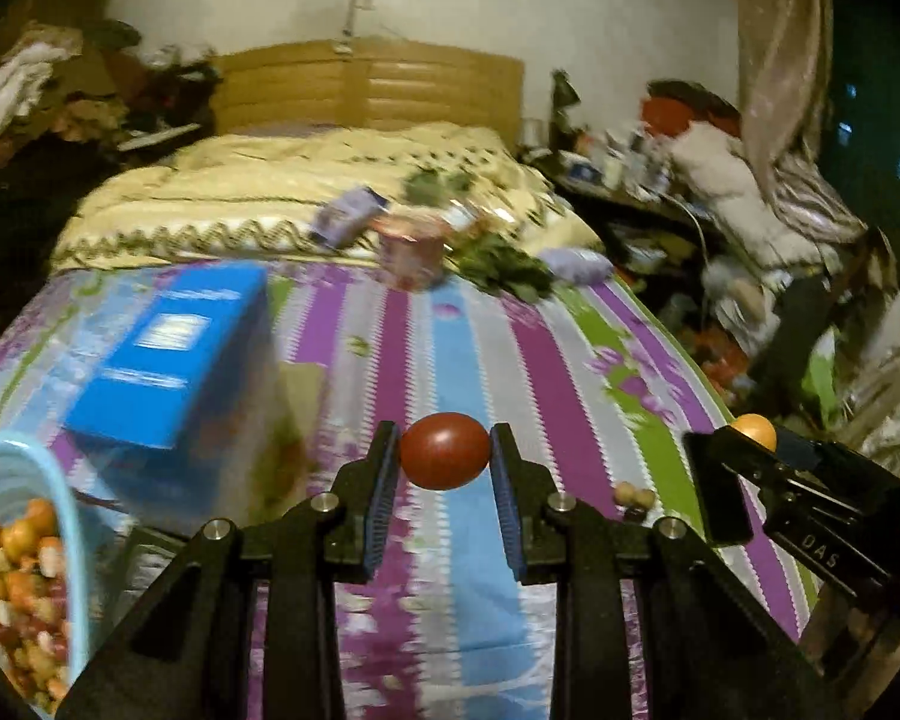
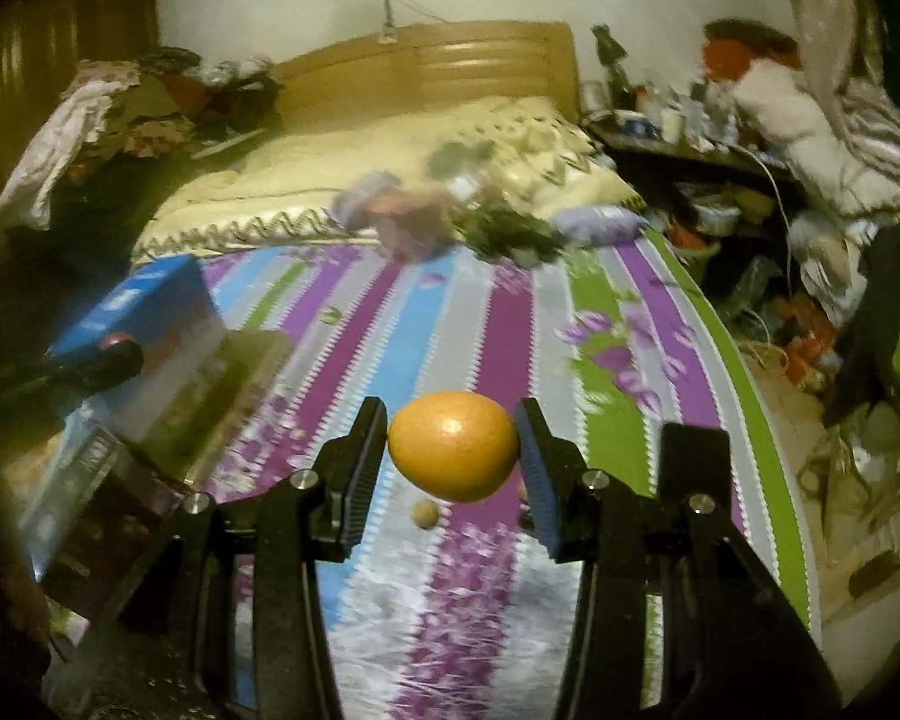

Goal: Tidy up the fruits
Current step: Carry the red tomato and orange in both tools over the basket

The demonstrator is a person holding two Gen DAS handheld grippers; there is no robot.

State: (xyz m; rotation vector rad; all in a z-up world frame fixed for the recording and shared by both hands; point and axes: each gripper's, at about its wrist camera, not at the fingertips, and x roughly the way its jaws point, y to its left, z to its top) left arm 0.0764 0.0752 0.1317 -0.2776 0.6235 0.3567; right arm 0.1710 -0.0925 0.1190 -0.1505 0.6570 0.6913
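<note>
In the left wrist view my left gripper is shut on a dark red oval fruit, held in the air above the striped bedspread. My right gripper is shut on a larger orange fruit, also off the bed. From the left wrist view the right gripper shows at the right with the orange fruit at its tip. The left gripper appears blurred at the left of the right wrist view. A light blue bowl with several small mixed fruits sits at the lower left.
A blue box lies on the bed's left side. Small brownish fruits rest on the bedspread; one small fruit lies under the right gripper. Packets, a pink cup and leafy greens lie farther back. Clutter lines the floor at the right.
</note>
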